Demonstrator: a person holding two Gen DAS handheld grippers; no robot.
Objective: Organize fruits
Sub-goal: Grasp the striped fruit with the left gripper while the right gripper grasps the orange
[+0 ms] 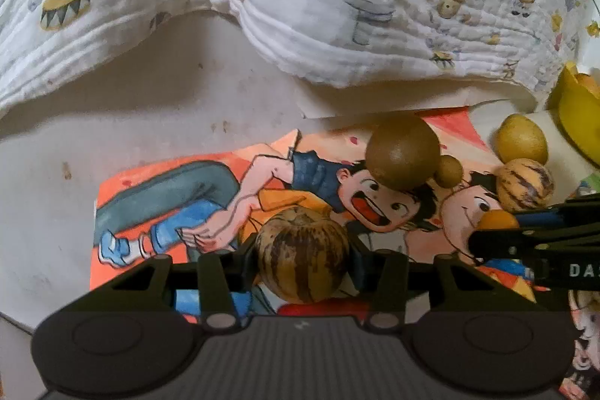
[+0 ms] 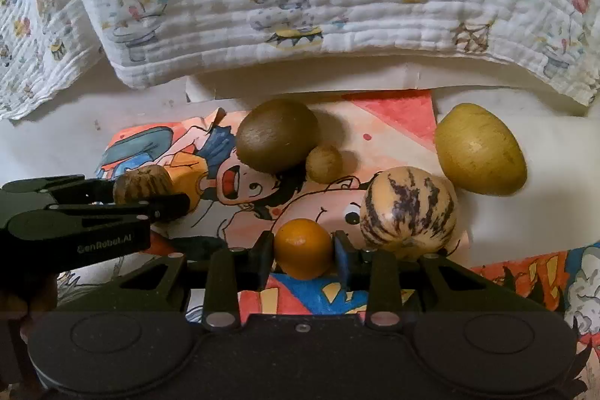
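Striped melon [image 1: 302,255] sits clenched in the left gripper [image 1: 303,259] while the right gripper [image 2: 303,248] pinches an orange [image 2: 303,247], both seemingly bound for the yellow bowl [image 1: 577,115].

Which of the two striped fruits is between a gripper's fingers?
The darker striped fruit, clamped in the left gripper. The paler striped fruit lies free beside the right gripper.

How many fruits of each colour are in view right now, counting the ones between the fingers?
Striped yellow-brown fruit: 2, one in the left gripper, one loose
Olive-brown fruit: 2, one large, one small
Yellow fruit: 1
Orange fruit: 1, in the right gripper
Total: 6
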